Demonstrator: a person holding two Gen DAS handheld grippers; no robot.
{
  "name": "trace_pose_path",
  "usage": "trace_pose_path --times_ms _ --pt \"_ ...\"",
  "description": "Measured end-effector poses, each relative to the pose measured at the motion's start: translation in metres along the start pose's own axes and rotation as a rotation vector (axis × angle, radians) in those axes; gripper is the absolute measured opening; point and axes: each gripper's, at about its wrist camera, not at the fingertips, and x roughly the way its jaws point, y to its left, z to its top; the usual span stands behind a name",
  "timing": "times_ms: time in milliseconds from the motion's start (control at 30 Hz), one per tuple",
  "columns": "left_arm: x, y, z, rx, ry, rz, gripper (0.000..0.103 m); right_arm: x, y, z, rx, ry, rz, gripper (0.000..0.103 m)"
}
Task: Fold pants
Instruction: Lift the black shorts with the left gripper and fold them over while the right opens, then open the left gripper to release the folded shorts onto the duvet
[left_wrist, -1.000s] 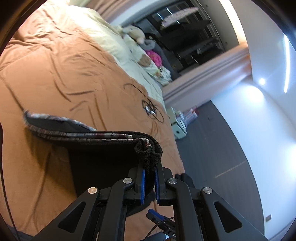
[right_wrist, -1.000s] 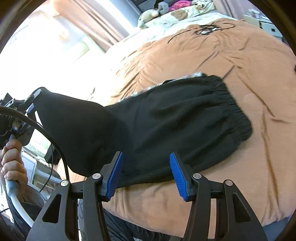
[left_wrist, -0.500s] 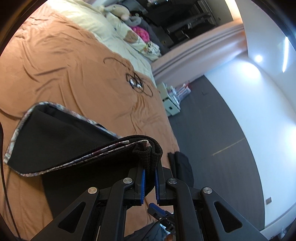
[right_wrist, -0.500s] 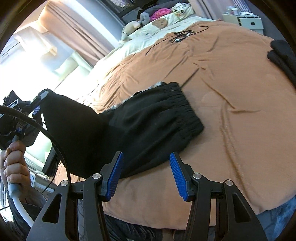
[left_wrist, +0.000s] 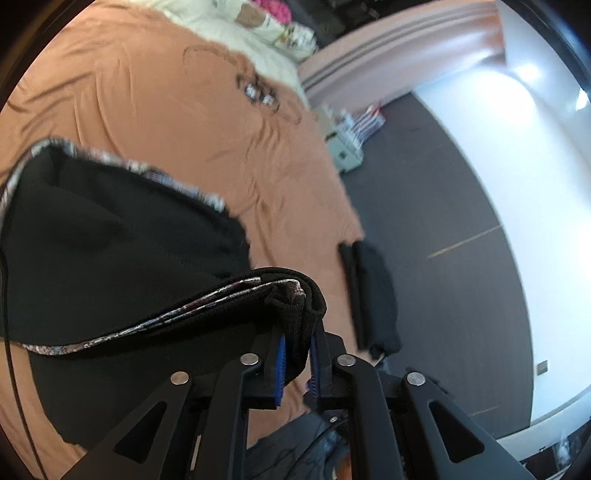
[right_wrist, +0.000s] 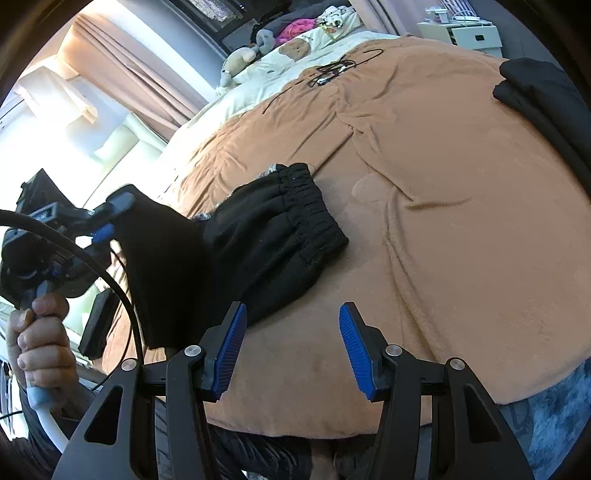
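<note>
Black pants (left_wrist: 110, 251) with a patterned lining lie folded on the orange bedspread (left_wrist: 184, 122). My left gripper (left_wrist: 297, 354) holds the bunched cuff end of them just above the lower layer. Its jaws are opening, and the fabric still sits between the blue pads (left_wrist: 280, 350) and touches them. In the right wrist view the pants (right_wrist: 273, 236) lie with the elastic waistband towards the bed's middle, and the left gripper (right_wrist: 107, 221) lifts their near end. My right gripper (right_wrist: 291, 343) hangs open over the bed's near edge, with nothing between its fingers.
A folded black garment (right_wrist: 543, 92) lies at the bed's right edge. A tangled black cable (right_wrist: 332, 68) lies further up the bedspread (right_wrist: 461, 221), with pillows and soft toys (right_wrist: 295, 44) beyond. A person's hand (right_wrist: 37, 332) grips the left handle. A white drawer unit (left_wrist: 343, 147) stands on the floor.
The left gripper carried the cuff end forward and down over the pants, and its pads have begun to part. The right gripper drew back from the pants, still open.
</note>
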Motion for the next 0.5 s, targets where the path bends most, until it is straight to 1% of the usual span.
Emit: trace_pose_path --times_ms 33,67,100,133,233,400,500 --pt "0.004 0.003 -0.002 -0.011 0.022 0.003 0.04 0.0 0.0 0.0 -0.002 0.003 0.0 0.052" --pt "0.007 0.008 -0.004 -0.029 0.033 0.0 0.051 0.001 0.002 -0.001 -0.005 0.008 -0.002 0.059" --pt "0.006 0.012 -0.006 -0.043 0.028 0.003 0.069 0.002 0.002 0.0 -0.006 0.009 -0.001 0.064" --pt "0.002 0.017 -0.009 -0.052 0.011 0.016 0.076 0.003 0.003 0.0 -0.008 0.009 0.001 0.064" --pt "-0.01 0.032 -0.012 -0.074 -0.01 0.052 0.077 0.012 0.006 0.001 -0.02 0.027 0.004 0.064" --pt "-0.036 0.068 -0.017 -0.156 -0.047 0.121 0.077 0.028 0.019 0.003 -0.052 0.048 0.008 0.064" --pt "-0.049 0.094 -0.021 -0.216 -0.066 0.155 0.077 0.041 0.028 0.005 -0.092 0.063 -0.013 0.064"
